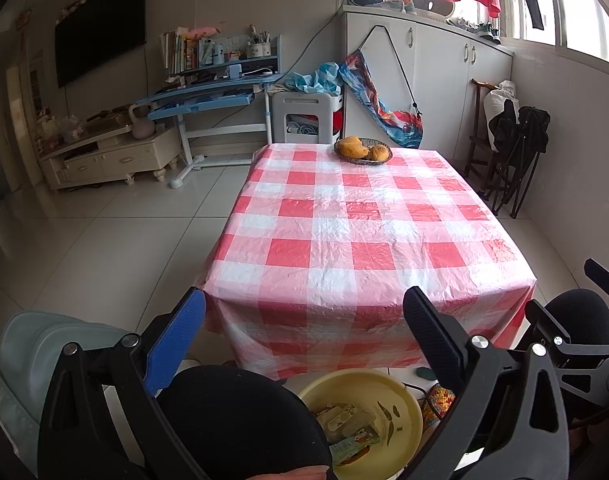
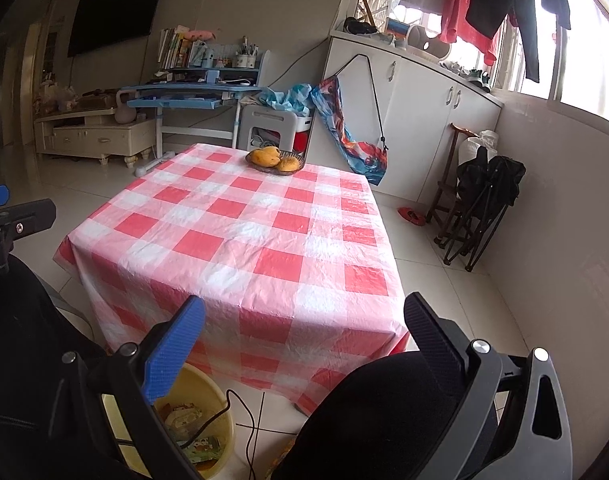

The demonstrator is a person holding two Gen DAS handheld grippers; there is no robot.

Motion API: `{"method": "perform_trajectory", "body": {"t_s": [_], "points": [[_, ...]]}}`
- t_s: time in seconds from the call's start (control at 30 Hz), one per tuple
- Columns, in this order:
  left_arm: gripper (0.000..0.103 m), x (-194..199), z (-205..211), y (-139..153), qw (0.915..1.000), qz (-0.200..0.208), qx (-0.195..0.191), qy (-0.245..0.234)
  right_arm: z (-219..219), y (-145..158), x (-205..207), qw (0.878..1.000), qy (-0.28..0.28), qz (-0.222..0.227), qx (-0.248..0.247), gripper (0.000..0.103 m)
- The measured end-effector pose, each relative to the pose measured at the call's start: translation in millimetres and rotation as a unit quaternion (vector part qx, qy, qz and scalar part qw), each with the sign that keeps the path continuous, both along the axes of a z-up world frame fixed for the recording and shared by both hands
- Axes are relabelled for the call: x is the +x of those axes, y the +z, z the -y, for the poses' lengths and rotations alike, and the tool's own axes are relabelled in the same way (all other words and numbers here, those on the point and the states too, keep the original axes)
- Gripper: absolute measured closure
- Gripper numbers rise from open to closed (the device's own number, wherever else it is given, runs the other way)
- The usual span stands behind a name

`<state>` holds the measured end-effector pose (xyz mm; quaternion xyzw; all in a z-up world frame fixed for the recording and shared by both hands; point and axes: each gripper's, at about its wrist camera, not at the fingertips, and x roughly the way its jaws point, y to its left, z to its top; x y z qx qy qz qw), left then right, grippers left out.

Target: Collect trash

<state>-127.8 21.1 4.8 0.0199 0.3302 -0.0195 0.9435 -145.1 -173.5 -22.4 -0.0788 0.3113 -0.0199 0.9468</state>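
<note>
A yellow bin (image 1: 400, 400) stands on the floor below the near table edge, holding several wrappers and paper scraps (image 1: 350, 424). It also shows in the right wrist view (image 2: 220, 420), with trash (image 2: 192, 428) inside. My left gripper (image 1: 304, 300) is open and empty, held above the bin in front of the table. My right gripper (image 2: 304, 308) is open and empty, also in front of the table edge. The table (image 1: 364, 232) has a red-and-white checked cloth with no loose trash visible on it.
A dish of mangoes (image 1: 362, 150) sits at the table's far edge, also in the right wrist view (image 2: 274, 160). The person's black-clad knees (image 1: 240, 412) are beside the bin. A folded black chair (image 2: 480, 208) leans at the right wall. A cable (image 2: 248, 428) lies by the bin.
</note>
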Motion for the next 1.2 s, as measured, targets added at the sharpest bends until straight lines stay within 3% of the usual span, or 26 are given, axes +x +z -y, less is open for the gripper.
{"method": "perform_trajectory", "body": {"t_s": [1.2], "points": [[0.007, -0.7, 1.3, -1.0, 1.0, 0.001, 0.002, -0.001, -2.3, -2.8, -1.0, 1.0, 0.004, -0.001, -0.008, 0.008]]}}
